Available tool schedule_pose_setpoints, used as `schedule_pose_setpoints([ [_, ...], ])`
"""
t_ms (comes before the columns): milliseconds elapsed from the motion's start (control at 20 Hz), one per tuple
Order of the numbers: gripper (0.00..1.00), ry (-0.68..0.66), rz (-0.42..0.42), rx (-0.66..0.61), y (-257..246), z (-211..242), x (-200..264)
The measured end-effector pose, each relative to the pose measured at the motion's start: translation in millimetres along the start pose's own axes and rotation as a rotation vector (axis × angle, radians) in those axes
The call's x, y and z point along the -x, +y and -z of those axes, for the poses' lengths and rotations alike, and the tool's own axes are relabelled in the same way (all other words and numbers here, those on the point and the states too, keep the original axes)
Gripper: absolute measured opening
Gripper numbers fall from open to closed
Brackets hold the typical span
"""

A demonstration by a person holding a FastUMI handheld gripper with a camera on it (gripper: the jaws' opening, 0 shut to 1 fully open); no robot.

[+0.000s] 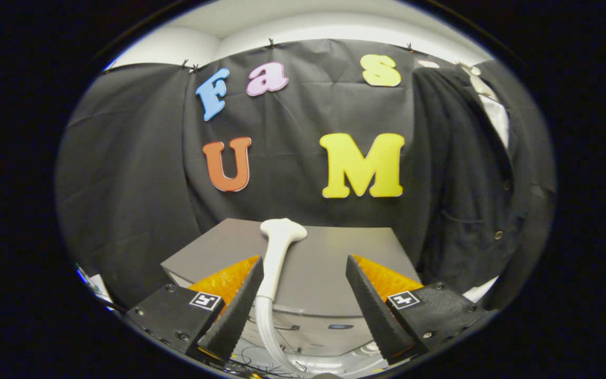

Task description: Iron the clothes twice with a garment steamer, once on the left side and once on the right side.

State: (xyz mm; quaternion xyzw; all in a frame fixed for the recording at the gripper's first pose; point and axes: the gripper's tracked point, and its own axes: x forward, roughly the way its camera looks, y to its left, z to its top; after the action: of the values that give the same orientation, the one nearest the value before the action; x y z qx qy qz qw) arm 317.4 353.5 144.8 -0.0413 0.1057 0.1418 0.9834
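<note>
A white garment steamer head (280, 243) with its hose lies on a grey box (329, 263), its nozzle end pointing toward the back wall. My gripper (303, 273) stands open above the box. The steamer's handle runs right beside the left finger (240, 302), inside the gap, while the right finger (369, 300) is well apart from it. A dark jacket (466, 173) with buttons hangs over a white shirt (495, 113) to the right of the box, beyond the right finger.
The white hose (266, 337) curls down below the fingers to a machine base with tangled cables (261, 363). Black cloth covers the wall behind the box. A small bright object (90, 281) sits low at the left.
</note>
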Motion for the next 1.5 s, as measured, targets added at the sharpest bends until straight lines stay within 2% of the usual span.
schedule_pose_setpoints([
  [400, 0.96, 0.178, -0.009, 0.043, 30, 32, -102],
  [600, 0.91, 0.260, 0.022, 0.030, 26, 44, -126],
  [650, 0.83, 0.284, 0.036, 0.024, 23, 53, -131],
  [800, 0.74, 0.303, 0.052, 0.004, 25, 51, -130],
  [900, 0.64, 0.307, 0.042, -0.020, 33, 50, -130],
  [950, 0.50, 0.311, 0.045, -0.029, 35, 50, -129],
  [1000, 0.46, 0.308, 0.041, -0.038, 36, 50, -132],
  [1150, 0.41, 0.290, 0.004, -0.073, 36, 44, -127],
  [1300, 0.40, 0.227, -0.001, -0.079, 29, 25, -114],
  [1500, 0.40, 0.139, -0.010, -0.101, 12, 9, -47],
])
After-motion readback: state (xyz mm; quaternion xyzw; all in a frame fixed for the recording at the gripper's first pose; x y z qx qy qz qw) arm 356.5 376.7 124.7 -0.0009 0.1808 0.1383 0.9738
